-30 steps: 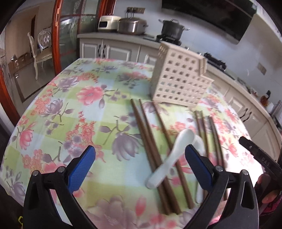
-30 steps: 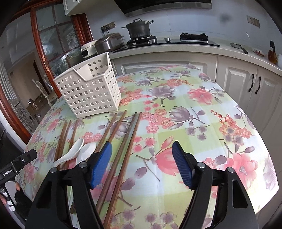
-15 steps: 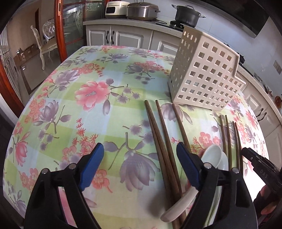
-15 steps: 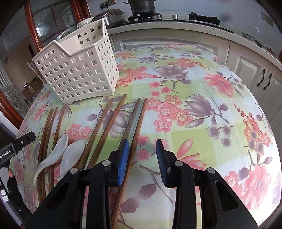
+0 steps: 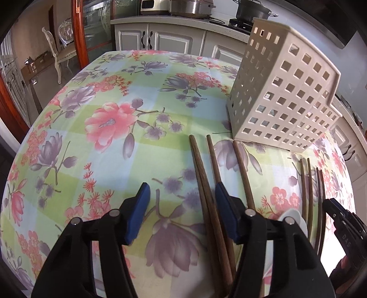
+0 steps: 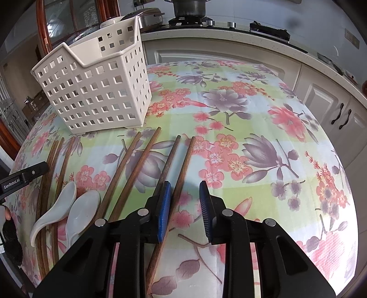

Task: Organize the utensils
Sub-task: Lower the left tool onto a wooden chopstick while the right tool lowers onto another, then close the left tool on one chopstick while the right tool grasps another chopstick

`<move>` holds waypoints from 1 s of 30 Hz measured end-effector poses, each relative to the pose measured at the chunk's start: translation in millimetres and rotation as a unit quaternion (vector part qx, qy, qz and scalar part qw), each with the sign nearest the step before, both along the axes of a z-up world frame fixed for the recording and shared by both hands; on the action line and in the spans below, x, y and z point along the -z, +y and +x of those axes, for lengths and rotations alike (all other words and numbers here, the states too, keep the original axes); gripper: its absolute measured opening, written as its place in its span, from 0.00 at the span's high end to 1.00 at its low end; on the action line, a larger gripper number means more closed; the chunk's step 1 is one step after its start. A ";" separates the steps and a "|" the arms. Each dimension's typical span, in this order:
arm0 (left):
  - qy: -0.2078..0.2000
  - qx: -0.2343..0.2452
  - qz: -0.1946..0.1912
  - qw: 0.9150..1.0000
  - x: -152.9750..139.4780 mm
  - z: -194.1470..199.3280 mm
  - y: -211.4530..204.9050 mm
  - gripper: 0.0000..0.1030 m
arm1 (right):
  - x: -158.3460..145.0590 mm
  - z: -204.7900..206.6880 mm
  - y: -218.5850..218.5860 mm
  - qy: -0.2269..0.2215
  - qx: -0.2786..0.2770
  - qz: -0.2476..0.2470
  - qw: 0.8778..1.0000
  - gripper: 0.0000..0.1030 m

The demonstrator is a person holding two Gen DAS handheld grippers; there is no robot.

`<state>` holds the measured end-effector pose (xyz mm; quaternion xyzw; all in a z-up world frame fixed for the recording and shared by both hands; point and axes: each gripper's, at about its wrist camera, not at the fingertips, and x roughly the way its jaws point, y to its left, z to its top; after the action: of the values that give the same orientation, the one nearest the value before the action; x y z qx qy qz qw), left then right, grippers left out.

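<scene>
Several brown wooden chopsticks (image 6: 128,165) lie on the floral tablecloth in front of a white perforated utensil basket (image 6: 96,91). Two white ceramic spoons (image 6: 57,208) lie at the left among more chopsticks. My right gripper (image 6: 184,201) is open low over the table, with the rightmost chopstick (image 6: 181,174) running between its blue pads. In the left wrist view my left gripper (image 5: 182,206) is open, with a pair of chopsticks (image 5: 206,190) just inside its right pad. The basket (image 5: 282,98) stands ahead on the right. A spoon tip (image 5: 296,217) shows behind the right finger.
The round table (image 6: 263,160) drops off on every side. Kitchen counters with a pot (image 6: 189,8) and cookers stand behind it. A chair (image 5: 58,52) stands beyond the table's far left in the left wrist view. The other gripper's body (image 6: 21,177) shows at the left edge.
Both grippers have moved forward and down toward the chopsticks. Both have narrowed their opening; the right now straddles the rightmost chopstick, the left has closed in beside a pair.
</scene>
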<state>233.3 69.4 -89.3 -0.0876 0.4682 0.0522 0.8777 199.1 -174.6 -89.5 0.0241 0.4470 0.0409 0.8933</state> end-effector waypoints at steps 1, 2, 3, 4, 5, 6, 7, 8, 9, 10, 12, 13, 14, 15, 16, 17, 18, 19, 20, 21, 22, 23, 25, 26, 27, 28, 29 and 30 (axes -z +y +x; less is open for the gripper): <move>0.001 -0.001 0.006 1.000 0.3 2.0 -1.2 0.50 | 0.0 -0.1 0.5 0.000 -0.002 -0.001 1.000 0.75; 0.002 -0.003 0.010 1.000 0.3 2.8 -1.9 0.50 | -0.1 0.4 0.4 0.000 -0.003 -0.002 1.000 0.75; 0.003 -0.004 0.012 1.000 0.1 3.0 -2.4 0.53 | 0.1 1.1 0.6 0.000 -0.005 -0.003 1.000 0.75; 0.003 -0.004 0.014 1.000 0.2 2.7 -3.0 0.60 | 0.3 1.2 1.4 0.000 -0.007 -0.005 1.000 0.75; 0.004 -0.006 0.022 1.000 0.2 1.8 -4.1 0.65 | 0.3 2.1 1.3 -0.001 -0.010 -0.008 1.000 0.75; 0.005 -0.003 0.025 1.000 0.1 1.0 -4.9 0.70 | 0.6 2.8 1.4 -0.001 -0.012 -0.009 1.000 0.75; 0.006 0.000 0.027 1.000 0.0 0.5 -6.0 0.73 | 0.6 4.1 1.6 -0.001 -0.014 -0.011 1.000 0.76; 0.008 0.005 0.027 1.000 -0.3 0.5 -7.2 0.75 | 0.5 5.5 1.4 -0.001 -0.016 -0.014 1.000 0.77; 0.009 0.010 0.028 1.000 -0.6 0.0 -9.2 0.81 | 0.6 6.2 1.1 0.000 -0.016 -0.015 1.000 0.80; 0.011 0.015 0.029 0.999 -0.7 0.3 -10.6 0.85 | 0.6 7.2 0.8 0.000 -0.018 -0.016 1.000 0.81; 0.011 0.024 0.031 0.999 -0.4 1.2 -14.2 0.88 | 1.0 9.4 -0.8 0.001 -0.020 -0.018 1.000 0.86; 0.010 0.029 0.030 0.999 -0.2 1.7 -15.9 0.89 | 1.1 10.1 -1.8 0.001 -0.019 -0.018 1.000 0.87; 0.009 0.033 0.024 0.999 0.1 1.8 -16.8 0.90 | 1.3 10.7 -3.3 0.001 -0.020 -0.013 1.000 0.88; 0.007 0.036 0.016 0.999 -0.2 1.4 -16.7 0.91 | 1.2 10.8 -4.0 0.001 -0.020 -0.012 1.000 0.88; 0.005 0.037 0.003 0.999 -0.4 0.5 -15.7 0.92 | 1.3 10.6 -4.6 0.001 -0.019 -0.011 1.000 0.88; 0.003 0.037 -0.008 0.999 -0.6 -0.5 -14.5 0.93 | 1.6 10.3 -5.4 0.000 -0.017 -0.009 1.000 0.88; -0.001 0.040 -0.019 0.999 -1.4 -2.1 -12.8 0.94 | 1.8 9.6 -6.0 -0.001 -0.015 -0.007 1.000 0.88; -0.006 0.045 -0.026 0.999 -2.6 -4.1 -12.1 0.94 | 2.1 9.5 -6.4 -0.002 -0.014 -0.006 1.000 0.88; -0.013 0.050 -0.035 0.998 -4.4 -6.6 -11.6 0.94 | 2.4 9.1 -7.2 -0.003 -0.013 -0.004 1.000 0.89; -0.019 0.054 -0.042 0.997 -6.0 -8.8 -11.1 0.94 | 2.3 8.2 -7.6 -0.005 -0.013 -0.003 1.000 0.89; -0.021 0.053 -0.042 0.997 -7.1 -10.3 -10.3 0.94 | 2.3 7.5 -7.7 -0.006 -0.012 -0.003 1.000 0.89; -0.024 0.053 -0.043 0.997 -7.9 -11.2 -9.8 0.94 | 2.2 7.3 -7.6 -0.007 -0.012 -0.004 1.000 0.89; -0.028 0.054 -0.041 0.997 -10.1 -12.6 -10.3 0.94 | 2.3 6.1 -7.6 -0.010 -0.010 -0.003 1.000 0.89; -0.030 0.053 -0.040 0.997 -11.2 -13.1 -10.4 0.94 | 2.3 5.9 -8.0 -0.010 -0.010 -0.002 1.000 0.89; -0.034 0.054 -0.044 0.997 -13.2 -14.5 -10.4 0.94 | 2.1 5.9 -8.7 -0.011 -0.009 0.000 1.000 0.89; -0.037 0.055 -0.047 0.997 -15.8 -15.8 -10.1 0.94 | 1.9 5.6 -9.6 -0.011 -0.008 0.002 1.000 0.89; -0.041 0.054 -0.049 0.996 -18.7 -17.5 -9.7 0.94 | 0.9 5.1 -11.1 -0.012 -0.007 0.004 1.000 0.89; -0.048 0.054 -0.052 0.996 -22.7 -20.1 -9.4 0.94 | -0.4 4.5 -12.6 -0.014 -0.005 0.005 1.000 0.89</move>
<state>213.2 60.0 -66.6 -0.1100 0.4317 -0.0240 0.8950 203.6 -187.2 -89.1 0.0258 0.4343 0.0485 0.8991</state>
